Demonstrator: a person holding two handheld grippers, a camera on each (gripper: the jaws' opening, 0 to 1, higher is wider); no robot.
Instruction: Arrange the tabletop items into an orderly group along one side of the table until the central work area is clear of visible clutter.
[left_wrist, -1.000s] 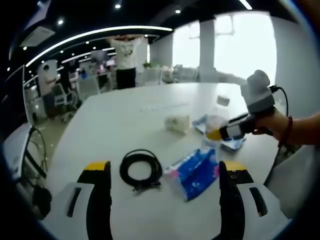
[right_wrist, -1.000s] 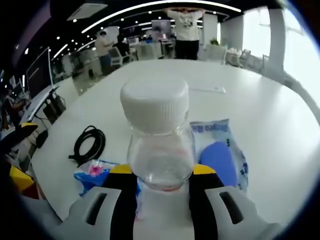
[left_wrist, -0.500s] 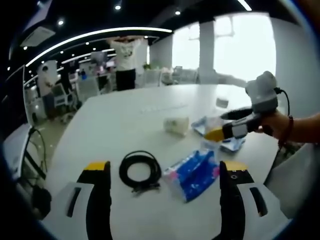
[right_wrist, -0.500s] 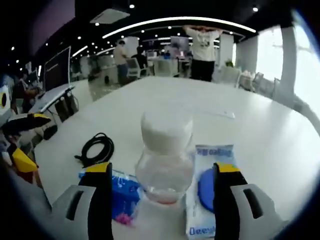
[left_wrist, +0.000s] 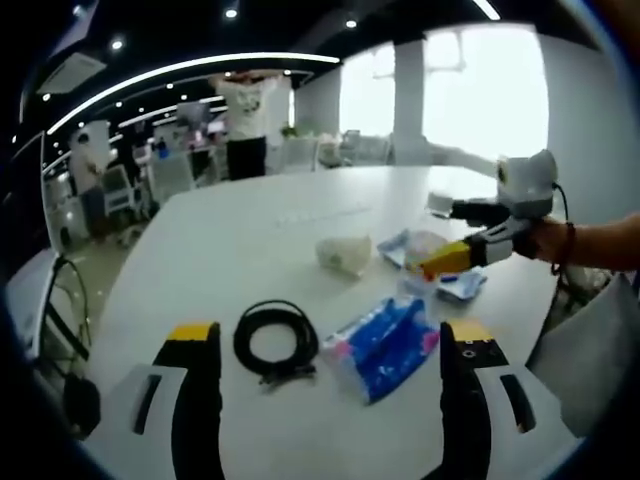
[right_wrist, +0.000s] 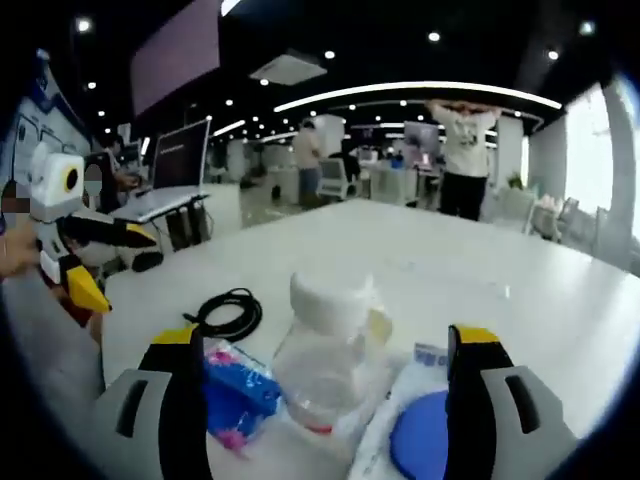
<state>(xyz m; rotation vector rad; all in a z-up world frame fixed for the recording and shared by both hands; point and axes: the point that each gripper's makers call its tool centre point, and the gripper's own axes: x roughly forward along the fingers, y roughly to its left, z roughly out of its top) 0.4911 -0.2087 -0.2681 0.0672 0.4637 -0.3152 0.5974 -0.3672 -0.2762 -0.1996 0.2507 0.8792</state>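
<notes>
A clear bottle (right_wrist: 325, 350) with a white cap stands free on the white table (right_wrist: 450, 280), between the wide-apart jaws of my open right gripper (right_wrist: 330, 337). To its left lies a blue packet (right_wrist: 235, 390), to its right a white wipes packet (right_wrist: 430, 440) with a blue circle. A black cable coil (right_wrist: 228, 313) lies further back. In the left gripper view my left gripper (left_wrist: 330, 340) is open and empty, just short of the cable coil (left_wrist: 277, 343) and the blue packet (left_wrist: 385, 345). A crumpled white wad (left_wrist: 343, 253) lies beyond them. The right gripper (left_wrist: 468, 238) comes in from the right beside the bottle (left_wrist: 420, 255).
The left gripper (right_wrist: 100, 262) shows at the left over the table's edge. A thin white strip (left_wrist: 325, 213) lies mid-table. A person (left_wrist: 245, 110) stands beyond the far end, among office chairs and desks. The far half of the table (left_wrist: 250, 220) is bare.
My right gripper has let go of the bottle, opened wide and drawn back from it. The bottle stays standing on the table. The left gripper has hardly moved.
</notes>
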